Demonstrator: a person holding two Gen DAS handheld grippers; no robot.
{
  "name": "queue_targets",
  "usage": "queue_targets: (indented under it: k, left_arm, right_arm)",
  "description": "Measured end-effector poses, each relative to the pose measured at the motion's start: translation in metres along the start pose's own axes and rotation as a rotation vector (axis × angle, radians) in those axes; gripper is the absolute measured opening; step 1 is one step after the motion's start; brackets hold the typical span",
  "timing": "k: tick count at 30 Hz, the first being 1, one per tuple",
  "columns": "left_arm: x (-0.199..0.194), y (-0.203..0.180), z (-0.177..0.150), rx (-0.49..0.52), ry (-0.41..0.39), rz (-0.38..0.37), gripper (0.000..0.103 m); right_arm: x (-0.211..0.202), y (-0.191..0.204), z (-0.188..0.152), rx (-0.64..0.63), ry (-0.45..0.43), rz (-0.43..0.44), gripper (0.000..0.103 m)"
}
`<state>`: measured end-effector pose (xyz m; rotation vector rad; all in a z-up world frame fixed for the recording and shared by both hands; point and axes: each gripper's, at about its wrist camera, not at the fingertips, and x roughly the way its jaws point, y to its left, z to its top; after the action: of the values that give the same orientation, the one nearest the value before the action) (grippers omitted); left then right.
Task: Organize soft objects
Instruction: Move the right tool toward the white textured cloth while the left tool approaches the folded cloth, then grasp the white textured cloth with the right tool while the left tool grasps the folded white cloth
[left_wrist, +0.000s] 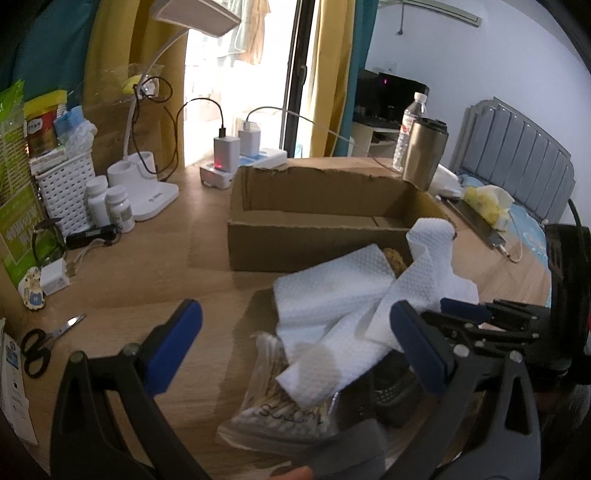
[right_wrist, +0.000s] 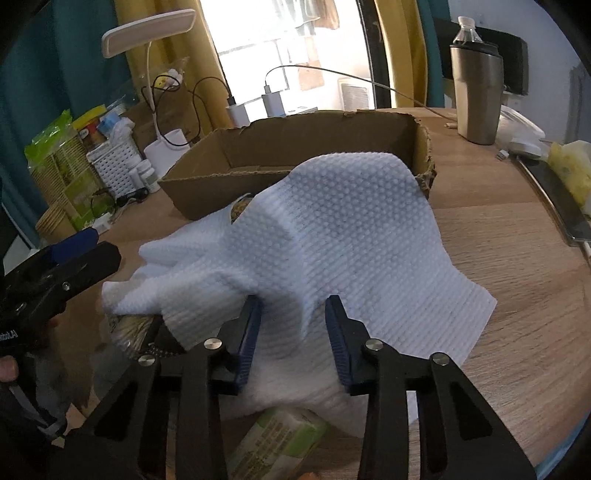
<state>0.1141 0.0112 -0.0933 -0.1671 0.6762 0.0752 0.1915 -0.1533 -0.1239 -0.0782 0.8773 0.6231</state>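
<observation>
Straddling a raised fold of the white embossed cloth (right_wrist: 332, 236) at frame centre, the right gripper (right_wrist: 293, 332) has its jaws apart; closing shallow could drop it short of the cardboard box (right_wrist: 295, 133) behind. The left gripper (left_wrist: 295, 347) is spread wide.

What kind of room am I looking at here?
Most likely a bedroom with a wooden desk: a padded grey headboard stands just past it, a desk lamp and chargers sit on it, and curtains frame a balcony door.

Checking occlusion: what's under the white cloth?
Under the white cloth: a clear packet of cotton swabs, a dark item, a green-labelled pack. Anything else is covered.
</observation>
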Motion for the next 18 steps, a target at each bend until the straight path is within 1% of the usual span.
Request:
queue_targets:
  k: [1, 2, 8, 12, 18]
  left_arm:
    - [-0.001, -0.002, 0.0, 0.004, -0.002, 0.0, 0.103]
    - [-0.001, -0.003, 0.001, 0.007, -0.003, 0.001, 0.103]
    - [0.001, -0.014, 0.0, 0.023, 0.005, -0.013, 0.103]
    - [0.004, -0.025, 0.003, 0.059, 0.013, -0.02, 0.103]
    - [0.02, -0.035, 0.006, 0.097, 0.047, -0.017, 0.103]
  right_arm:
    - [-0.001, 0.001, 0.0, -0.009, -0.001, 0.005, 0.028]
    - [-0.003, 0.001, 0.0, -0.013, -0.006, 0.009, 0.027]
    - [-0.019, -0.007, 0.001, -0.001, -0.056, 0.011, 0.008]
    - [-0.029, -0.016, 0.003, 0.025, -0.088, 0.003, 0.007]
    - [-0.045, -0.031, 0.008, 0.048, -0.14, -0.012, 0.007]
